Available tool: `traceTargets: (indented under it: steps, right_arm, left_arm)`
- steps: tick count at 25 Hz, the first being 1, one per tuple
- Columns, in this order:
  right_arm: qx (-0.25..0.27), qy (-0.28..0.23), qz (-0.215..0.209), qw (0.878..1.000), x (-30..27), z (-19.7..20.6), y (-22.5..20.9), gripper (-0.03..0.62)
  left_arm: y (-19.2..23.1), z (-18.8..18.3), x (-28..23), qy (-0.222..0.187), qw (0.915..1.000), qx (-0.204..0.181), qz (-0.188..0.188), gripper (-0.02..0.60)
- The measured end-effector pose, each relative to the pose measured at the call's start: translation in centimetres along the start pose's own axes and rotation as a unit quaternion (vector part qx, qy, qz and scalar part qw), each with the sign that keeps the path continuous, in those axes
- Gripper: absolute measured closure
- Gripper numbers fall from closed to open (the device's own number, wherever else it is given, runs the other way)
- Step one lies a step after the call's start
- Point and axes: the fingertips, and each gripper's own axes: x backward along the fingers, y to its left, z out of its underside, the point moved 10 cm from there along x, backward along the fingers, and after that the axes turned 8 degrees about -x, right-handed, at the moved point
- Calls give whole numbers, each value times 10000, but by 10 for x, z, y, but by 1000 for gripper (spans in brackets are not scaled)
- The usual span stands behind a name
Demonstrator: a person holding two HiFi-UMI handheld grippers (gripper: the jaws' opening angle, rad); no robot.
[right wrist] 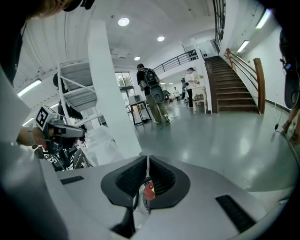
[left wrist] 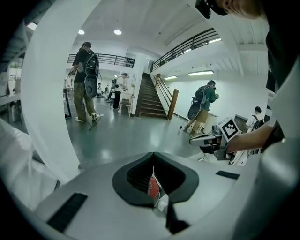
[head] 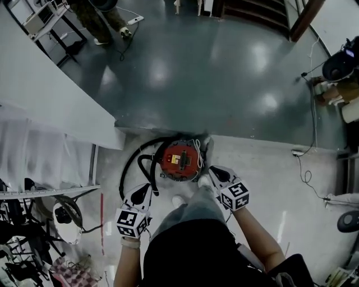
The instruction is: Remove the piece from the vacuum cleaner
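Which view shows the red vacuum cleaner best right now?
The head view: the whole round red vacuum cleaner and its black hose show from above. Both gripper views give only a red sliver of it beyond their closed jaws.

Mid-view from the head camera, on the floor [head: 235,73]: vacuum [head: 180,161]. Off its left side, looping out and back toward the near side: hose [head: 130,168]. Just near-left of the vacuum, beside the hose end: left tongs [head: 147,189]. At the vacuum's right edge: right tongs [head: 212,170] (touching or only beside, cannot tell). Between the two tongs, nearer than the vacuum: leg [head: 190,207]. Left of everything, running away on a slant: wall [head: 50,101]. Below the wall, in the near-left corner: rack [head: 33,235]. Far beyond, at the top: stairs [head: 252,11]. Top left, past the wall: person [head: 101,19]. Right, well apart from the vacuum, on the floor: cable [head: 305,168].
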Motion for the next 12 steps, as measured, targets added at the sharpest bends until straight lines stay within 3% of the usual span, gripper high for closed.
traceTargets:
  steps: [12]
  right_arm:
    - [-231, 1217, 12, 9923, -107, 51, -88, 551]
  left_arm:
    - [4, 31, -53, 572, 9950, 694, -431, 561]
